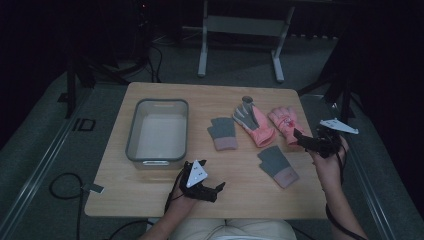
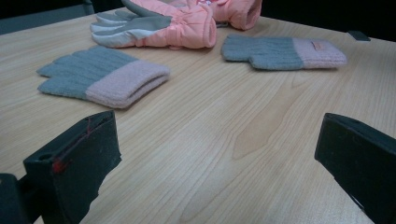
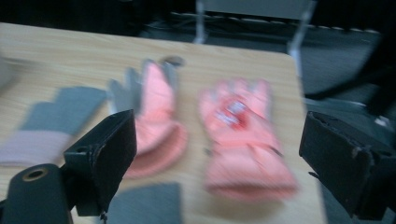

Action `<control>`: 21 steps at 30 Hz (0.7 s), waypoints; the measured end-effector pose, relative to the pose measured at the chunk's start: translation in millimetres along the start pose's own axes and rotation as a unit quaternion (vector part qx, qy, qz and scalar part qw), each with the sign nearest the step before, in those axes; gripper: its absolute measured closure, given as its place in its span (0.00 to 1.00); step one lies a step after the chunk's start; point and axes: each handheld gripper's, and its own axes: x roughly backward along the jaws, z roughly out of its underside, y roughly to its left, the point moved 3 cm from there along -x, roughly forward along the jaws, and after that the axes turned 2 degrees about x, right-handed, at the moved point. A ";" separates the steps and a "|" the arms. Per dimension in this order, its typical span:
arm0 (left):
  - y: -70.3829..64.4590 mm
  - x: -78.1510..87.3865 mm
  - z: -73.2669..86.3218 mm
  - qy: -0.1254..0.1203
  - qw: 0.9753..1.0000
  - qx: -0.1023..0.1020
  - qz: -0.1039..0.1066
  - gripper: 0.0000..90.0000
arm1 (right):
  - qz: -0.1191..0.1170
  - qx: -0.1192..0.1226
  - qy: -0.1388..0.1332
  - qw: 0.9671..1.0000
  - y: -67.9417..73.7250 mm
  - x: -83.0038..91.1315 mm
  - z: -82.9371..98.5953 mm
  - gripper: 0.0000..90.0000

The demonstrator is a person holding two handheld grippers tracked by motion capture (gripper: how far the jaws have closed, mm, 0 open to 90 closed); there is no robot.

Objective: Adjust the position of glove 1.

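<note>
- Wooden table: smooth top, with the right gripper near its right edge; risk of dragging a glove over that edge during a fast pull.
- Grey plastic bin: ahead and to the left of the left gripper, well apart from the right gripper; long carry across the table, so a loose pinch could drop a glove on the way.
- Pink ski glove with red print: directly ahead of the right gripper, between its wide-open jaws but not touched yet; thick padding, so possible slip from a shallow grip on the cuff.
- Pink ski glove with grey palm: just beside the left jaw of the right gripper; danger of catching both gloves together.
- Two grey knit gloves with pink cuffs: ahead of the left gripper, jaws wide open and empty, low over the table; thin fabric, easy to push flat instead of pinching.
</note>
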 end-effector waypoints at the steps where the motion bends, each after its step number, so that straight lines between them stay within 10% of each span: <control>1: 0.0 0.0 0.0 0.000 1.000 0.001 0.000 0.00 | -0.003 0.004 -0.002 1.000 4.1 -1.7 -4.1 0.12; 9: 0.5 0.0 0.0 -0.001 1.000 0.004 0.002 0.00 | -0.079 0.042 -0.003 0.996 44.4 -20.4 -24.0 0.21; 21: 0.4 0.3 0.0 -0.003 1.000 0.005 0.003 0.00 | -0.179 0.079 0.026 0.980 116.0 -65.4 -35.9 0.42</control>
